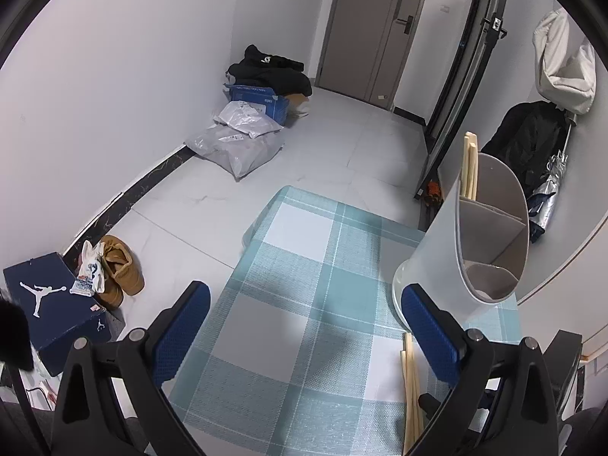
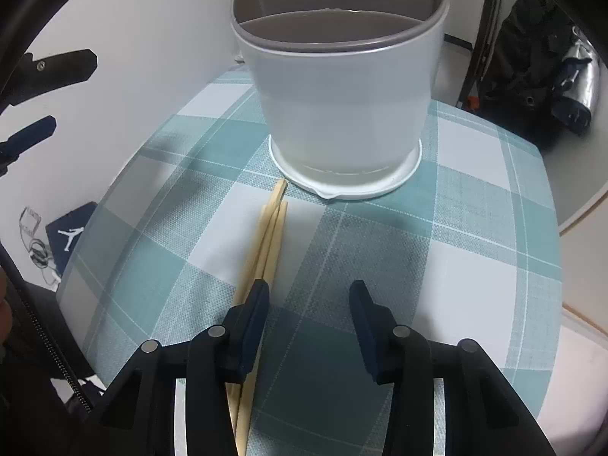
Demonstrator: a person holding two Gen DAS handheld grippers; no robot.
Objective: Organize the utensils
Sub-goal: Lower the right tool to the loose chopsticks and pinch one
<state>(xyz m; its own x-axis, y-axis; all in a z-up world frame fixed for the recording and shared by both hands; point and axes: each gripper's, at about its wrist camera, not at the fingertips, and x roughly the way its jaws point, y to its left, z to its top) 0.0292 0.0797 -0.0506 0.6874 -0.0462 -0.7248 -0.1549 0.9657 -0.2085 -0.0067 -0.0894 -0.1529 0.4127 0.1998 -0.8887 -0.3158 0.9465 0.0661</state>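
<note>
We see some chopsticks [image 1: 470, 163] already standing in the utensil holder [image 2: 342, 87]; 3 more chopsticks [image 2: 268, 235] lie at its 7 o'clock. Our right gripper [image 2: 309, 304] hovers partly open, holding nothing; our left gripper [image 1: 304, 326] gapes wide, empty.

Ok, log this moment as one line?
right gripper: open, left finger over the chopsticks, none gripped | left gripper: open, empty | utensil holder: upright on checked tablecloth
</note>
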